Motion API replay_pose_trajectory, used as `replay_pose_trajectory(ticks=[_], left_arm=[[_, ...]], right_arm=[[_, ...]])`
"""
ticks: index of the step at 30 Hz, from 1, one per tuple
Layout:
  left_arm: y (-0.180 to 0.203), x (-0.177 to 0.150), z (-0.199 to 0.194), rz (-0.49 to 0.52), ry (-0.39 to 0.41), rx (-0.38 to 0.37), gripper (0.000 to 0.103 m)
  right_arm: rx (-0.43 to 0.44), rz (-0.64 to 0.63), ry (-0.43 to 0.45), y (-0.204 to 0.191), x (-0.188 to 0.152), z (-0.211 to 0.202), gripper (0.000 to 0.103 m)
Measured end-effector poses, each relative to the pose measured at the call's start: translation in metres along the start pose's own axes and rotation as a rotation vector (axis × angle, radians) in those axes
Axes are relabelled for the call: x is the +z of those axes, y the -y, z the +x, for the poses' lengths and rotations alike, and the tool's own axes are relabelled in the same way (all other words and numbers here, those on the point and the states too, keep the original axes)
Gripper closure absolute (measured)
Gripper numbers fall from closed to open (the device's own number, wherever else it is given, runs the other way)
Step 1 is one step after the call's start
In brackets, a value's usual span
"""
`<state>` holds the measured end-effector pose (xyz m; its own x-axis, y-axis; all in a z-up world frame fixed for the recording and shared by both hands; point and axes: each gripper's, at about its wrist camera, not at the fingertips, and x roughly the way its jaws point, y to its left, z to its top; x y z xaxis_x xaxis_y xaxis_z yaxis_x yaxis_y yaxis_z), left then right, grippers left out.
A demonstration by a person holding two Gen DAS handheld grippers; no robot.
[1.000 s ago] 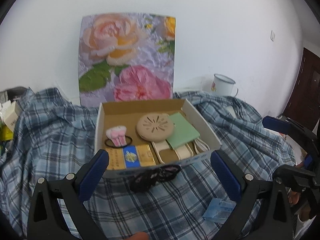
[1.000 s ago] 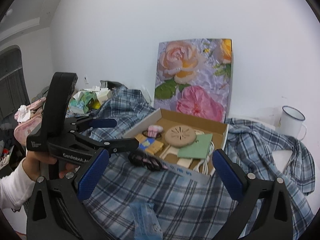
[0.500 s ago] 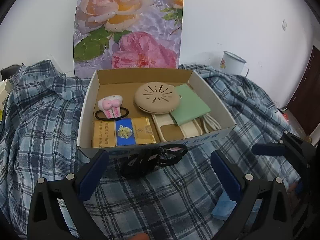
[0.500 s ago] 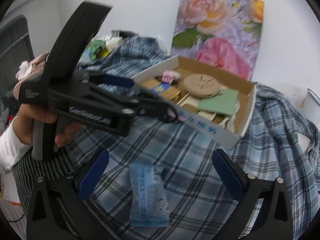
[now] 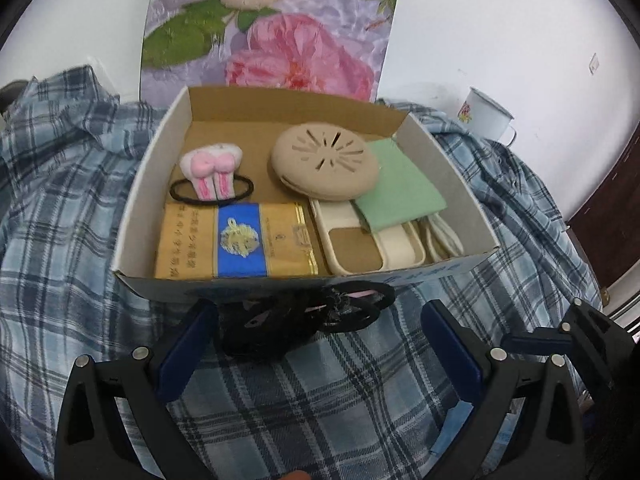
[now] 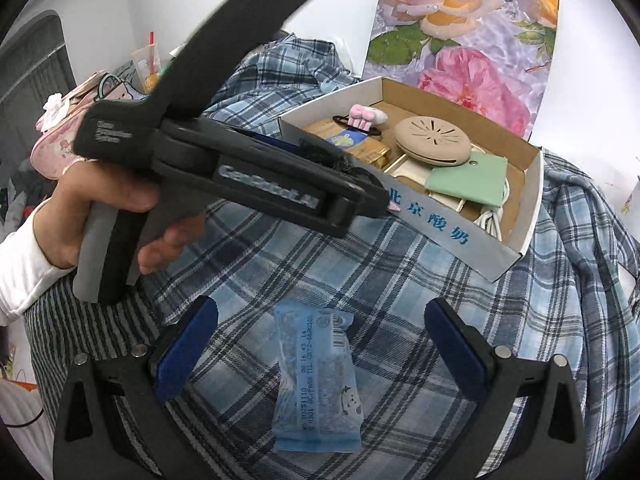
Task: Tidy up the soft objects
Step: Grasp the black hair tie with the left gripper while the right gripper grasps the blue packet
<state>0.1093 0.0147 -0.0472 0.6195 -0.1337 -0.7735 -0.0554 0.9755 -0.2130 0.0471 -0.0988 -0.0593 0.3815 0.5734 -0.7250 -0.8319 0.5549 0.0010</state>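
A black hair tie with a fuzzy black piece [image 5: 304, 318] lies on the plaid cloth against the front wall of the cardboard box [image 5: 280, 286]. My left gripper [image 5: 316, 344] is open, its blue fingers either side of the hair tie and just short of it. The box holds a pink bunny hair tie [image 5: 212, 172], a beige round disc [image 5: 324, 164], a green pouch [image 5: 400, 196] and a gold and blue pack [image 5: 236, 242]. My right gripper [image 6: 320, 348] is open above a blue wipes packet [image 6: 316, 380] lying on the cloth between its fingers.
A flower-print board [image 5: 272, 28] stands behind the box against the white wall. A white enamel mug [image 5: 486, 116] sits at the back right. The left gripper's body and the hand holding it [image 6: 200, 168] fill the left of the right wrist view. Clutter [image 6: 80, 100] lies far left.
My left gripper has moved forward and down to the black hair tie by the box front. My right gripper has dropped closer over the blue packet.
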Motion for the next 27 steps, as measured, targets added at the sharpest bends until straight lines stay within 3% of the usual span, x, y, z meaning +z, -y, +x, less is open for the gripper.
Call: replay_pose_trajectory(ticks=[4,7,9,14,18,27], left_arm=[[-0.004,0.000,0.010,-0.024,-0.025,-0.009,0.003],[-0.005,0.000,0.010,-0.028,-0.018,-0.016,0.013],[-0.005,-0.001,0.009,-0.023,-0.011,-0.010,0.033],[-0.005,-0.005,0.006,-0.002,0.007,0.019,0.066],[-0.013,-0.007,0.003,-0.028,0.008,0.014,0.075],[-0.011,-0.010,-0.005,-0.003,0.014,-0.002,0.083]], right_arm=[[0.005,-0.014,-0.009,-0.002,0.000,0.002,0.000],[0.006,-0.010,-0.015,-0.003,0.000,0.002,0.000],[0.006,-0.009,-0.017,-0.004,-0.001,0.002,0.000],[0.007,-0.008,-0.020,-0.006,-0.002,0.003,0.000],[0.011,-0.007,-0.021,-0.006,-0.002,0.003,0.000],[0.075,0.028,-0.010,-0.002,-0.006,-0.003,0.000]])
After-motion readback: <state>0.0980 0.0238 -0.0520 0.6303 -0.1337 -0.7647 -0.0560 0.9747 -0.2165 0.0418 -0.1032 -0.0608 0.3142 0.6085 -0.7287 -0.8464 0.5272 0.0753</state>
